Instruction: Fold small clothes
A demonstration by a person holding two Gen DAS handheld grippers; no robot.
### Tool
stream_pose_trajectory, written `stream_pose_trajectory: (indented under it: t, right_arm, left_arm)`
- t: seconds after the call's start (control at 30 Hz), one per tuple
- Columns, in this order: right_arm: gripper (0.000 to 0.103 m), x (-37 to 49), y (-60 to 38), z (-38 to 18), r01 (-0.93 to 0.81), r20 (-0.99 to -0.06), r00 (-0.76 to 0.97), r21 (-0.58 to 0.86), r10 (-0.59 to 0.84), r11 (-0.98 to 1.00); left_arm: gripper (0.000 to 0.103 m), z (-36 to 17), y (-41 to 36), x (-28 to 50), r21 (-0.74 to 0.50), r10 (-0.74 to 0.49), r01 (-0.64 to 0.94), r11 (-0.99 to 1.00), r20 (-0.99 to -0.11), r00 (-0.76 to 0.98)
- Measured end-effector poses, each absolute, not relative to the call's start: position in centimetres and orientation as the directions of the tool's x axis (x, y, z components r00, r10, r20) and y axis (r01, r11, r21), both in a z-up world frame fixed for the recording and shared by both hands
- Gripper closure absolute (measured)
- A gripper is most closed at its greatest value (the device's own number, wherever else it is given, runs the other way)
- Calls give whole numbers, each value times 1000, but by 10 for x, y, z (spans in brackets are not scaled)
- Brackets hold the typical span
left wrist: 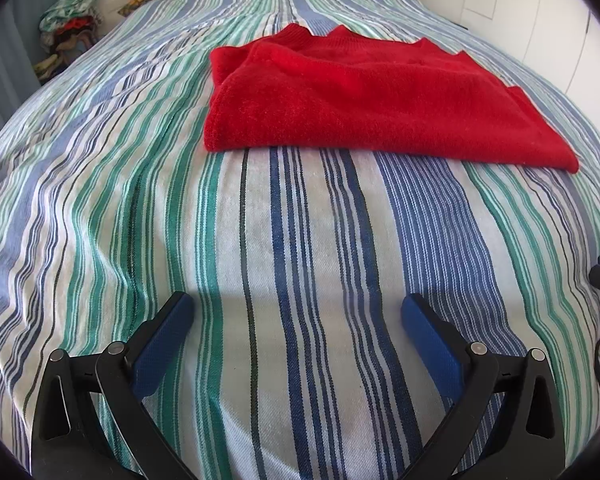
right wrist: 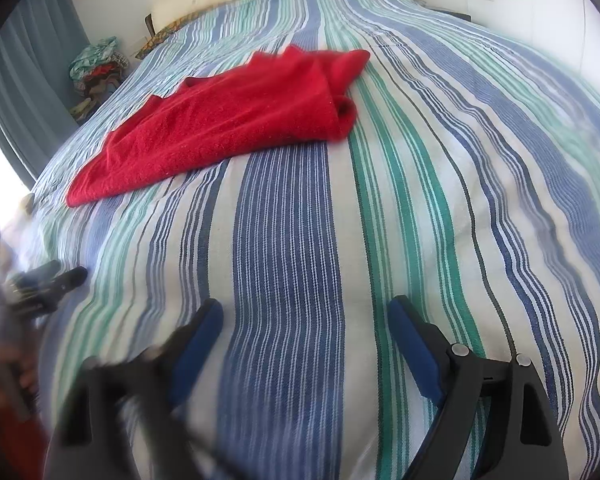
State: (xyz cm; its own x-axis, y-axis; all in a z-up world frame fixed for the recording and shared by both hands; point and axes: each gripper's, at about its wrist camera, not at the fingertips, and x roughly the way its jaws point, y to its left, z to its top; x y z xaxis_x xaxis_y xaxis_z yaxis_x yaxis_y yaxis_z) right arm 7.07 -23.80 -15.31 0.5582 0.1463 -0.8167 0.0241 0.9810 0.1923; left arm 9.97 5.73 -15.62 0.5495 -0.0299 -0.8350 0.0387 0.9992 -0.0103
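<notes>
Right under us, our left gripper [left wrist: 298,310] hangs over the striped bedspread [left wrist: 260,240], blue pads spread wide with only bare cloth between them. Our right gripper [right wrist: 305,314] is spread wide too, nothing between its pads, its left finger blurred. Ahead of both, the red sweater [left wrist: 364,100] lies folded flat on the bedspread, well apart from either gripper; we see it up and to the left from the right wrist. A heap of clothes [left wrist: 70,24] sits off the bed's far left corner, beside a blue-grey curtain [right wrist: 28,92].
</notes>
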Motion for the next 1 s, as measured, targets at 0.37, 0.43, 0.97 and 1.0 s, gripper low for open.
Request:
stream_pose_trajectory:
  t: [0.37,0.43,0.97,1.0]
  right_arm:
    - [18,70,-238,-153,24,-816,559,192,146,981]
    - [18,70,-238,-153,24,-816,559,192,146,981]
    - [19,94,-267,-109,69,-778,583,334,234,940]
    - [19,106,-274,-97,65,-767,602,324,221,944]
  left_arm:
    - [0,-156,57,100,-10,-30,39,999,-835,549]
    - [0,-156,57,100,-10,-30,38,999,-835,550]
    - [3,-87,106,83,-193,-153,-12,981,-813,562]
    - [3,-79,115,78,-222,-165,-27,975,-796,582]
